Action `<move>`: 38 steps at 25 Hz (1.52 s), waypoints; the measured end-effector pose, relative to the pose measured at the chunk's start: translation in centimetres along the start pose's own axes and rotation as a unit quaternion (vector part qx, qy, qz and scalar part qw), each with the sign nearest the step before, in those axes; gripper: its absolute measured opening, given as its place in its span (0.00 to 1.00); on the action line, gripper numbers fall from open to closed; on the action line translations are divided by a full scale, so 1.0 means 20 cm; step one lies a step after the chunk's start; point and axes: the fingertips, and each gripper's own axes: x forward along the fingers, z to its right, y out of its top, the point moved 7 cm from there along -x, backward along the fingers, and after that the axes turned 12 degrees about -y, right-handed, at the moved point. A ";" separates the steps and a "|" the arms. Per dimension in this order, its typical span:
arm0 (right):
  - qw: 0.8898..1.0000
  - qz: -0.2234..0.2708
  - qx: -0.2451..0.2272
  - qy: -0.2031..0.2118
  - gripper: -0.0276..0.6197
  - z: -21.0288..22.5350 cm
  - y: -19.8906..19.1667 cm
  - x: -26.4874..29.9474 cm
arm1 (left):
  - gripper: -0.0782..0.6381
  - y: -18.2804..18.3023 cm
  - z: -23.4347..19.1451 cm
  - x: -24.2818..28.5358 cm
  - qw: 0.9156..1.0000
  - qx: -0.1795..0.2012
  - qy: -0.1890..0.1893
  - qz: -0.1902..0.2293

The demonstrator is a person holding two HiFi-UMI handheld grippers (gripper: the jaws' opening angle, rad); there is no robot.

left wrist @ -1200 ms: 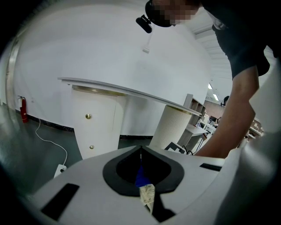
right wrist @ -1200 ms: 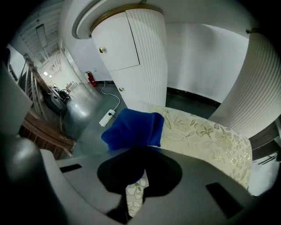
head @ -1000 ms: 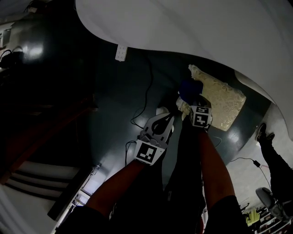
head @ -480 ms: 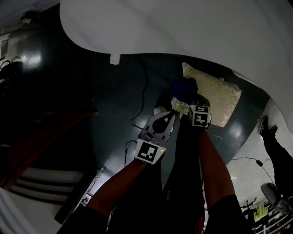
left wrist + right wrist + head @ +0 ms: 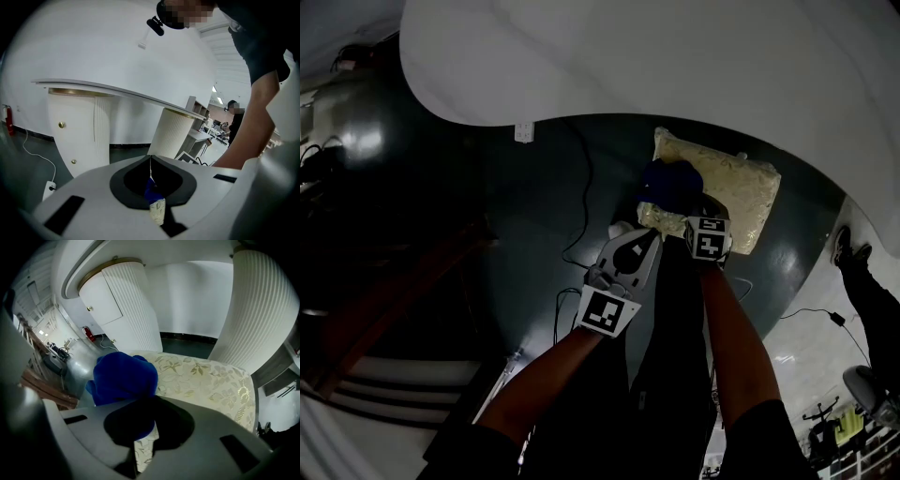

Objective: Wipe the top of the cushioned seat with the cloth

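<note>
Currently, at the upper left of the head view I see a white power strip (image 5: 523,132) lying on the dark floor (image 5: 534,206) under the edge of the white tabletop (image 5: 675,56), with a black cable (image 5: 584,220) trailing down from it. Right of that, my left gripper (image 5: 649,242) is held over the floor just beside the near corner of the seat. In its own view the left gripper (image 5: 151,173) has its jaws pressed together with nothing between them. Next comes the blue cloth (image 5: 670,183), bunched on the end of the cushioned seat (image 5: 736,187). My right gripper (image 5: 692,223) sits just below it in the frame. In the right gripper view the gripper (image 5: 147,425) has its jaws clamped on a fold of the cloth (image 5: 124,376), which rests on the left end of the cream floral seat top (image 5: 206,380). A white fluted pedestal (image 5: 262,310) rises at the right of that frame.
</note>
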 end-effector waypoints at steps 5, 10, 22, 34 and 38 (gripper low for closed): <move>1.000 -0.004 0.010 -0.011 0.12 0.10 -0.04 -0.02 | 0.13 0.00 0.06 0.06 1.000 0.009 -0.018 -0.006; 1.000 0.002 0.006 -0.012 0.12 0.20 -0.08 -0.03 | 0.13 0.03 0.11 0.14 0.999 0.010 -0.030 -0.012; 0.999 0.001 0.031 -0.037 0.12 0.44 -0.17 -0.03 | 0.13 0.04 0.18 0.32 0.998 0.020 -0.058 -0.021; 0.998 0.001 0.030 -0.060 0.12 0.69 -0.22 -0.08 | 0.13 0.08 0.26 0.51 0.994 0.042 -0.092 -0.040; 0.997 0.002 0.029 -0.068 0.12 0.77 -0.24 -0.10 | 0.13 0.09 0.31 0.58 0.993 0.035 -0.101 -0.040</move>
